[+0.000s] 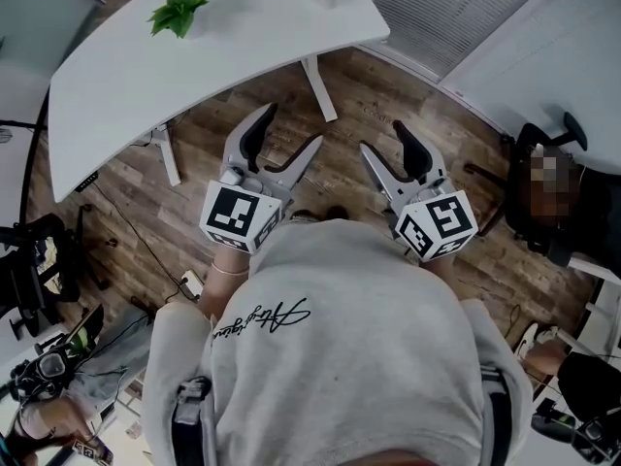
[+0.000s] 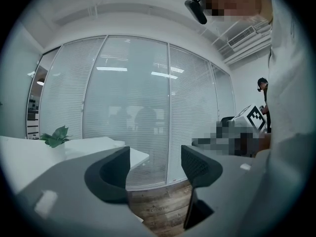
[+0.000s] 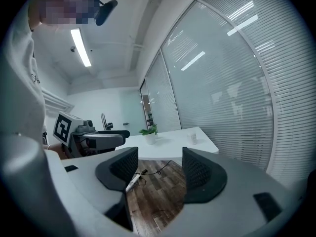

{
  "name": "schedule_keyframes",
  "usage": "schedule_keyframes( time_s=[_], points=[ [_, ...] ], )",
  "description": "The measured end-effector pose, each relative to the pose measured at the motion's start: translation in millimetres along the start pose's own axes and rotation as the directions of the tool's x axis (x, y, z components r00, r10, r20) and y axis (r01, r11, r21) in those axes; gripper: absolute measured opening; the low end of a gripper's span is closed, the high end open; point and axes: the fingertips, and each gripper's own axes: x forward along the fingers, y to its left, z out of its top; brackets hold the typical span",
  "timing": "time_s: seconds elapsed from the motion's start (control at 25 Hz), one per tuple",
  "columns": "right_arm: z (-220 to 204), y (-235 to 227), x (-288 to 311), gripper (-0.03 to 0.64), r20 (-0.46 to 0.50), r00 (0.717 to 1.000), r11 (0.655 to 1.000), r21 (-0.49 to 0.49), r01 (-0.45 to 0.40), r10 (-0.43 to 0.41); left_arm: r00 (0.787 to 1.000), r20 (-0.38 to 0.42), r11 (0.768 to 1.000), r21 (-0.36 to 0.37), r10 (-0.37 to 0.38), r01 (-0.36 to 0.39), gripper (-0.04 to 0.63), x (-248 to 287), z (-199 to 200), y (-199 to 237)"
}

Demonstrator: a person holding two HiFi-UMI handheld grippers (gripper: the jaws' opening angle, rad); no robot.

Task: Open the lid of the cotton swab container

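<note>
A small pale container [image 3: 192,139] stands on the white table [image 3: 173,141] in the right gripper view; it is too small to tell whether it is the cotton swab container or how its lid stands. My left gripper [image 1: 283,144] and my right gripper [image 1: 391,149] are held side by side above the wooden floor, short of the table [image 1: 126,76]. The left gripper's [image 2: 155,157] jaws are apart with only floor and window behind them. Nothing sits between the right gripper's [image 3: 160,157] jaws either, and they stand open.
A green potted plant [image 1: 178,6] stands on the table's far part. Table legs [image 1: 318,87] and a cable [image 1: 146,255] are on the floor ahead. An office chair [image 1: 548,192] is at the right, and a glass wall with blinds [image 2: 128,107] is beyond.
</note>
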Motion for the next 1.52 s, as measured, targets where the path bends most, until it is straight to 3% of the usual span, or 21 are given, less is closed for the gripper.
schedule_keyframes(
  time_s=[0.44,1.0,1.52],
  points=[
    [5,-5,15,0.259,-0.004,1.0,1.0,0.013,-0.001,0.001,1.0,-0.021,1.0,0.006,0.011,-0.011,0.31,7,1,17],
    [-4,-6,28,0.253,-0.014,0.998,0.997,0.038,-0.06,0.06,0.997,-0.044,0.998,-0.003,0.06,-0.06,0.31,2,-8,25],
    [23,-58,90,0.253,0.009,0.999,0.998,0.03,0.051,-0.051,0.998,0.003,0.998,0.002,-0.065,0.065,0.31,85,8,81]
  ],
)
